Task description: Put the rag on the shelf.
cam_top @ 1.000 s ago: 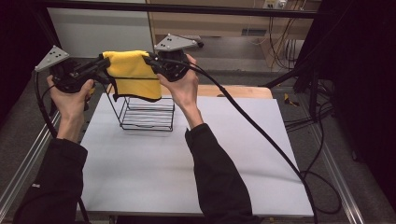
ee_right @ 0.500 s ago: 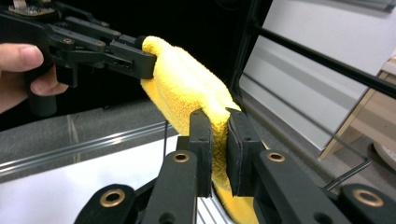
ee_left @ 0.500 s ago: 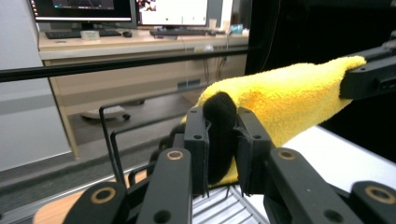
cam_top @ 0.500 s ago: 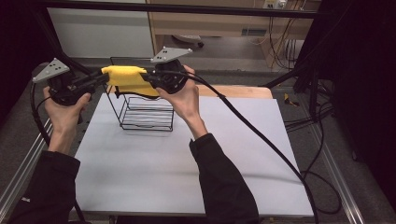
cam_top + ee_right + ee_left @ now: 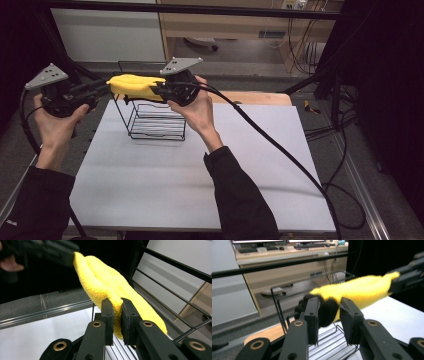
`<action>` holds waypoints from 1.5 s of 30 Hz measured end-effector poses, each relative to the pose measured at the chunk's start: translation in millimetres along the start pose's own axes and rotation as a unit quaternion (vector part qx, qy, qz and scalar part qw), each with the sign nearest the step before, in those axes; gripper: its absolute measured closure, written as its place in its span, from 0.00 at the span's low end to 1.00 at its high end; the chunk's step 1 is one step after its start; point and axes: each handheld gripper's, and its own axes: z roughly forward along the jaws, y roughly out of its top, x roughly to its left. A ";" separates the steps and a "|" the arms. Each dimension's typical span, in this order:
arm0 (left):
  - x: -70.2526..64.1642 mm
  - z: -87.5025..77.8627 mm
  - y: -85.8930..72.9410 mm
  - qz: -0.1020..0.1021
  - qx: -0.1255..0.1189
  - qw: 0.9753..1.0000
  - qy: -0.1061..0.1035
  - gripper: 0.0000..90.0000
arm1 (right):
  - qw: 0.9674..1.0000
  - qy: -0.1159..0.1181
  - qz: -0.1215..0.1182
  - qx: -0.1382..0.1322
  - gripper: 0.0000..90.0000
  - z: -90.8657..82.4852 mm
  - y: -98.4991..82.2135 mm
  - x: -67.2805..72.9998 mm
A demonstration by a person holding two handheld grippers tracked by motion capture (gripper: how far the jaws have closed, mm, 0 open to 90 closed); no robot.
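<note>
My right gripper [image 5: 156,90] pinching yellow cloth [image 5: 134,86], jaws narrow, fabric squeezed between pads. My left gripper [image 5: 102,90] at cloth's other end, jaws just been opening; cloth end sits between them with gap beside one pad, grip loosened. Cloth stretched between both sets of jaws, above wire rack [image 5: 156,120] on white table [image 5: 200,180].

Dim room with black margins in the high view; overhead light brightens the white table [image 5: 200,190], where soft shadows fall; the yellow cloth [image 5: 362,291] appears motion-blurred in the left gripper view; near jaws soft-focused; backgrounds hazy in both gripper views.
</note>
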 end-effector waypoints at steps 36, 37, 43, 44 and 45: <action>-6.3 42.3 -14.1 0.005 0.111 0.994 -0.020 1.00 | 0.999 0.034 0.028 -0.007 0.71 4.7 -14.3 4.9; -6.4 43.5 -16.7 0.005 0.112 0.993 -0.019 1.00 | 0.999 0.034 0.028 -0.007 0.71 4.7 -14.3 4.9; -4.0 49.6 -28.8 0.001 0.118 0.993 -0.017 1.00 | 0.997 0.029 0.060 0.034 0.98 12.7 -26.4 2.2; -4.2 50.1 -30.0 0.003 0.118 0.993 -0.015 1.00 | 0.997 0.022 0.064 0.043 1.00 14.5 -29.7 1.2; -4.5 50.6 -31.1 0.004 0.117 0.993 -0.015 1.00 | 0.996 0.020 0.069 0.047 1.00 16.5 -33.1 0.0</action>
